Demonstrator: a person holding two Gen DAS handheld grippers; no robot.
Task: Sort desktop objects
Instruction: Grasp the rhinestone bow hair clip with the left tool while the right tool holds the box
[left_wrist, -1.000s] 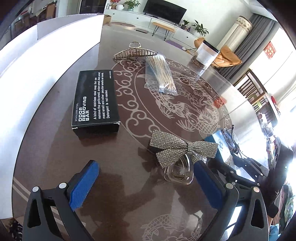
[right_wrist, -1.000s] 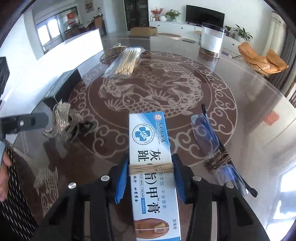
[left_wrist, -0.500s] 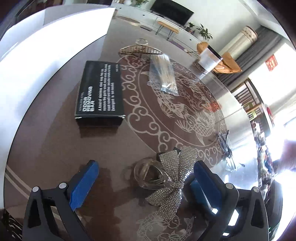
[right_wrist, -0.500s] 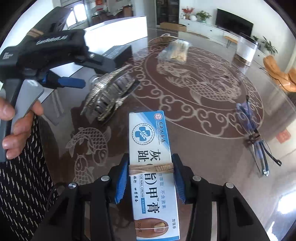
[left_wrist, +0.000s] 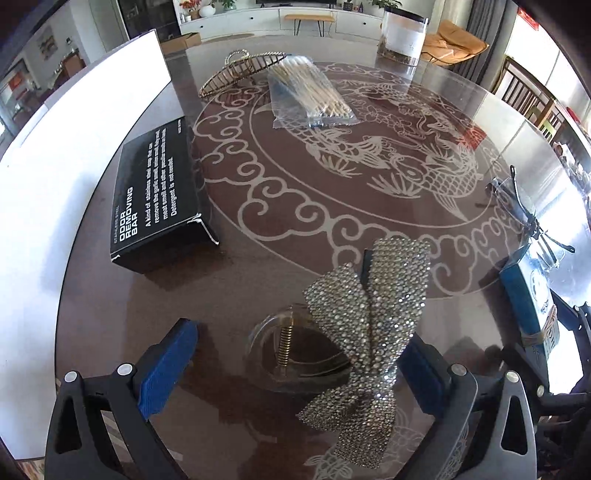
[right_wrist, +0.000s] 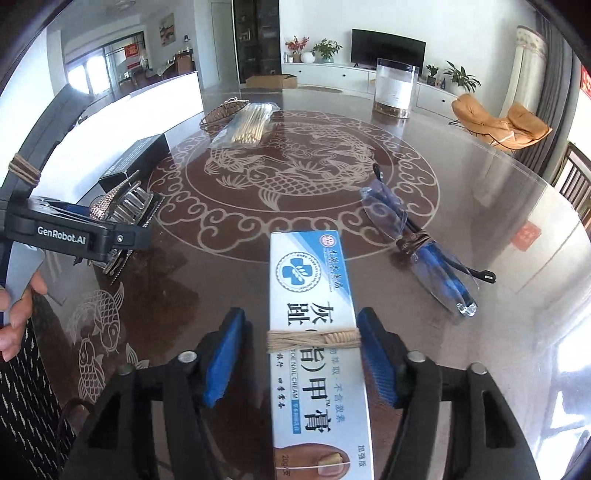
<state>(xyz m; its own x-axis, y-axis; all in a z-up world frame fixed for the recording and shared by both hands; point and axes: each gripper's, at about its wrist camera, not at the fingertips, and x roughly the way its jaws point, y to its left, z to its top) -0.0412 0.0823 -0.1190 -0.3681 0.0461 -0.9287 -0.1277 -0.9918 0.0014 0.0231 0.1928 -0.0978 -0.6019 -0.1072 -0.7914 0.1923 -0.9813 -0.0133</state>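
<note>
One rhinestone bow hair clip (left_wrist: 369, 325) sits at 6 o'clock in the left wrist view. One black box (left_wrist: 157, 192) marked "ODOR REMOVING BAR" lies at 9 o'clock. One gold claw clip (left_wrist: 240, 72) and one clear bag of cotton swabs (left_wrist: 310, 94) lie at 12 o'clock, touching. One clear canister (left_wrist: 402, 33) with a black lid stands at 1 o'clock. One pair of folded glasses (right_wrist: 424, 245) lies at 3 o'clock in the right wrist view. One toe nail cream box (right_wrist: 314, 332), with one twine band round it, sits at 6 o'clock there. Two grippers show: left gripper (left_wrist: 295, 365), right gripper (right_wrist: 301, 354).
</note>
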